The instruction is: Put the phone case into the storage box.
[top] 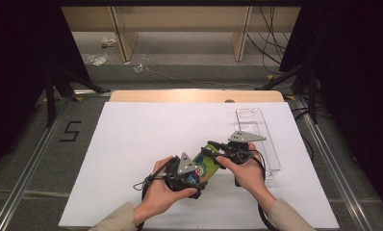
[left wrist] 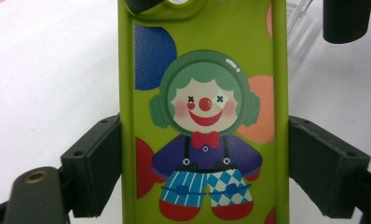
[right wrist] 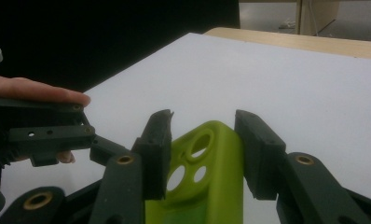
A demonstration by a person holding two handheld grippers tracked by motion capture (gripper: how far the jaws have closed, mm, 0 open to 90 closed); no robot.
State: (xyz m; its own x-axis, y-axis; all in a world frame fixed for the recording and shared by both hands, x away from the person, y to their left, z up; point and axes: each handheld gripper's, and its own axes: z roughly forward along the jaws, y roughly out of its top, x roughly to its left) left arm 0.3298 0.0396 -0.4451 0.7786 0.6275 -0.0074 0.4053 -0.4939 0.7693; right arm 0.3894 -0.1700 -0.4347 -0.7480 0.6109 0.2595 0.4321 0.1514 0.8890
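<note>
A lime-green phone case [top: 206, 166] with a clown picture [left wrist: 205, 116] is held over the white sheet [top: 146, 130] between both hands. My left gripper [top: 198, 179] is shut on it: both pads [left wrist: 97, 163] press the long edges at the lower half [left wrist: 204, 163]. My right gripper [top: 216, 152] takes the camera-hole end [right wrist: 200, 144]. Its jaws stand close on either side of the case [right wrist: 211, 196], pads against the edges. One right fingertip [left wrist: 346, 18] shows beyond the case's top corner.
A clear plastic box [top: 258, 139] lies on the sheet to the right, just behind the right hand. The wooden table edge [top: 194, 95] runs along the back. Black stands and cables flank the table.
</note>
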